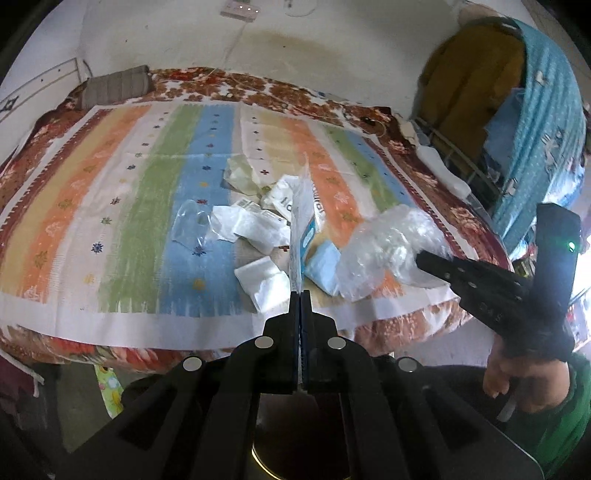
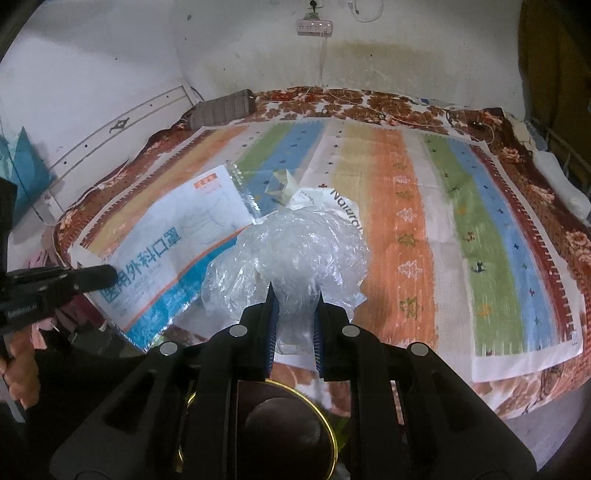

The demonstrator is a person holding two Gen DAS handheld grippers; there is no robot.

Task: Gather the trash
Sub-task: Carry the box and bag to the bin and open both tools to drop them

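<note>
Where the claw (image 2: 295, 306) pinches, crumpled clear plastic bag (image 2: 295, 254), glossy, translucent

A bed (image 2: 424, 110) fills the room, spread with a red-brown floral blanket (image 1: 207, 86) and over it a striped cloth (image 1: 122, 206) in yellow, orange, green and blue bands. A grey cushion (image 1: 118, 86) lies at the far edge against a stained white wall (image 2: 240, 48). A white power strip (image 2: 314, 26) with lit indicators hangs on that wall, a cord trailing down. A teal patterned curtain (image 1: 543, 122) hangs at the right side, dimly lit.
</note>
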